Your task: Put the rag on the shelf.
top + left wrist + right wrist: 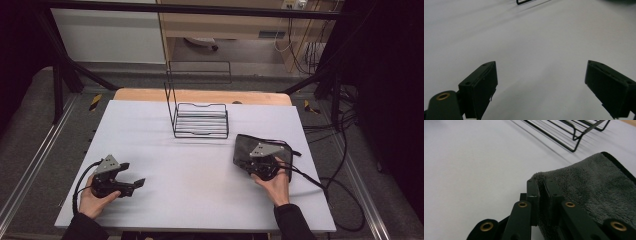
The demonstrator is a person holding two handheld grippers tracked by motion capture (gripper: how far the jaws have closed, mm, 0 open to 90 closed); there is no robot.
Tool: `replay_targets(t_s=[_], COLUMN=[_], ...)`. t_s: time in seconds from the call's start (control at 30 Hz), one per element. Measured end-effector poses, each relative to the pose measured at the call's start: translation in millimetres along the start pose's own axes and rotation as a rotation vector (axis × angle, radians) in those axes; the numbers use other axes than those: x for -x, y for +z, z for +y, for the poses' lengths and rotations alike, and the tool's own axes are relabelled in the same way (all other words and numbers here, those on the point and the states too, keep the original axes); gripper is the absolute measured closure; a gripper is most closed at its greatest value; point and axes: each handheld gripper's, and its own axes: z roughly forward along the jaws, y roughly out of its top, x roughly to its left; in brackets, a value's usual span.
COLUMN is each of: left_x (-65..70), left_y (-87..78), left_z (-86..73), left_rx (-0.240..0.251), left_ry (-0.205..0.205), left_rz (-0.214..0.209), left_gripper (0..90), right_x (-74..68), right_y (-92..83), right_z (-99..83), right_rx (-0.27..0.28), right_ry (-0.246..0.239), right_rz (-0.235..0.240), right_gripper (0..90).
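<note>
The dark grey, fluffy towel with a black sewn hem (250,147) lies on the pale grey table top (200,170) at about four o'clock from the table's middle, just off the near right corner of the black wire rack (201,119), close to it but not touching. In the right gripper view the cloth (594,182) is doubled over, and its folded edge sits pinched between the two black jaws of the right gripper (541,185), which are drawn almost fully together with only the thickness of the cloth between them. From the high view that gripper (262,167), with its grey three-cornered plate, sits on top of the towel's near edge, the person's right hand (275,186) behind it at five o'clock.

The left gripper (132,182) lies low over the table at about eight o'clock, well apart from the towel, held in the left hand (92,197). In its own view the left gripper (541,82) stands wide open, with nothing but bare table between the jaws.

The rack stands at twelve o'clock, its tall back frame upright.
</note>
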Motion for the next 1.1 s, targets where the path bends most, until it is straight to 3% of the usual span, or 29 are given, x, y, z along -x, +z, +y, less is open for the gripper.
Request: replay_targets(t_s=[0.6, 1.1], left_x=[0.6, 0.5], left_y=[0.2, 0.3], left_z=[0.3, 0.2], left_rx=[-0.001, -0.005], left_ry=[0.000, 0.001], left_rz=[-0.001, -0.001], left_gripper=[11.3, 11.4], right_x=[-36.4, -61.7], right_y=[12.9, 40.2], right_z=[14.0, 32.3], right_rx=[0.011, -0.016], right_ry=[0.028, 0.048], right_rz=[0.100, 0.122], right_gripper=[84.3, 84.5])
